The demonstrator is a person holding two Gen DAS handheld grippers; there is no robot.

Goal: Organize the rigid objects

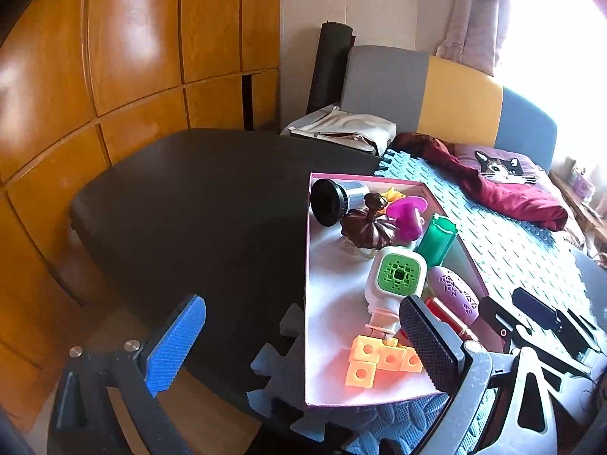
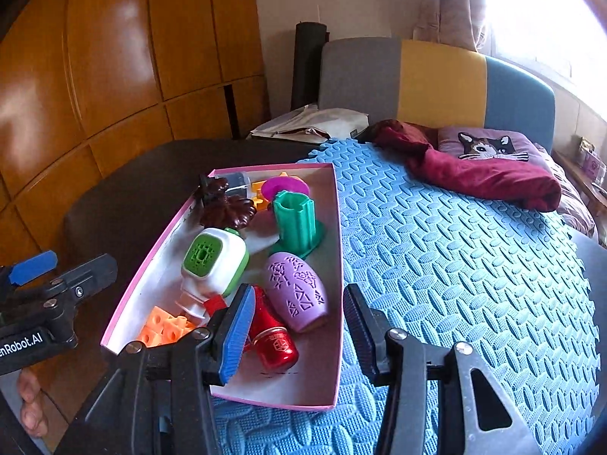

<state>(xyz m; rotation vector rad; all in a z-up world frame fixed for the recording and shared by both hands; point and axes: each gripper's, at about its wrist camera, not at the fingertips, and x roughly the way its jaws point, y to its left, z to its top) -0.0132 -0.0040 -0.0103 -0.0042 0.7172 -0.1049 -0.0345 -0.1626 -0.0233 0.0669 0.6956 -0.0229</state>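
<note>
Two hand-held grippers hover at the near end of a pink-rimmed box [image 2: 337, 265] lying on blue foam mats [image 2: 455, 265], its toys gathered inside, apparently so nothing rolls off. The right gripper [image 2: 299, 322] stands part open and empty, its jaws straddling the box's right wall above a red can [image 2: 275, 341] and a purple patterned shell [image 2: 296, 288]. The left gripper [image 1: 303, 341] gapes wide, holding nothing. A green-faced white toy [image 2: 212, 261], orange linked cubes [image 1: 383, 360] and a green tube [image 2: 296, 220] sit inside; sorting looks nearly finished.

Right gripper [image 2: 297, 326] open, empty, above red can [image 2: 274, 341] in pink box [image 2: 338, 265].
</note>
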